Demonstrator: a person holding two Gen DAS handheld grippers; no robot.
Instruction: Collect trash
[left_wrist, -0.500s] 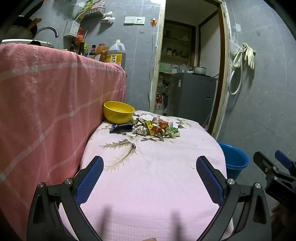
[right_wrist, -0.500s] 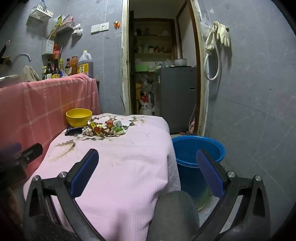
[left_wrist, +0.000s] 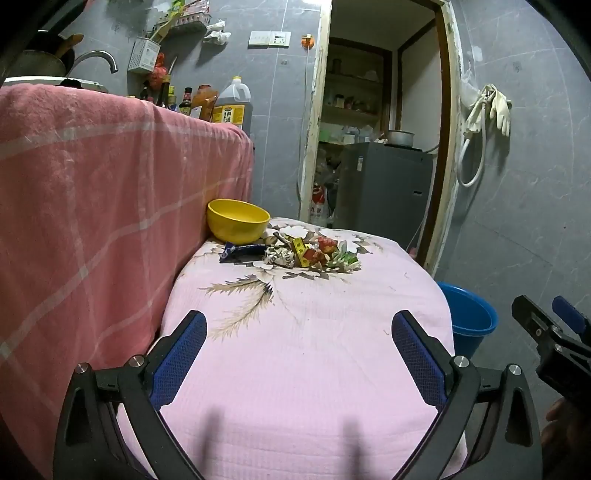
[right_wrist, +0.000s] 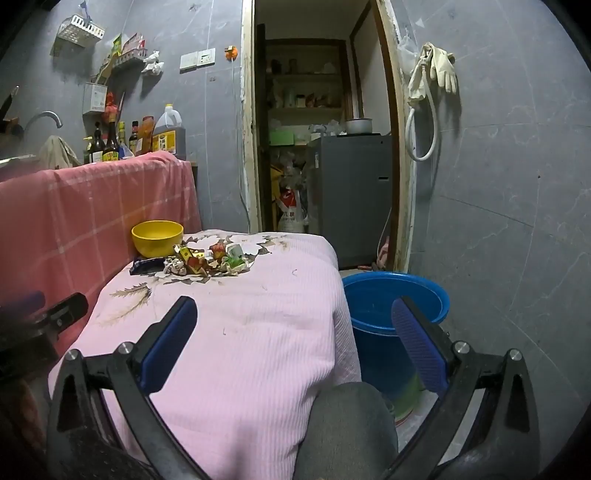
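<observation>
Yellow bowl (left_wrist: 237, 224) x1, blue bucket (right_wrist: 394, 306) x1, approx. six wrappers (left_wrist: 312, 254).

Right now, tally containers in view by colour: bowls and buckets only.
Yellow: 1, the yellow bowl on the pink table cover, beside the trash pile.
Blue: 1, the blue bucket on the floor beside the table.
Total: 2

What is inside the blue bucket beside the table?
In the right wrist view the blue bucket shows only a bare blue inner wall and bottom, no trash. The near part of the inside is hidden by its rim.
</observation>
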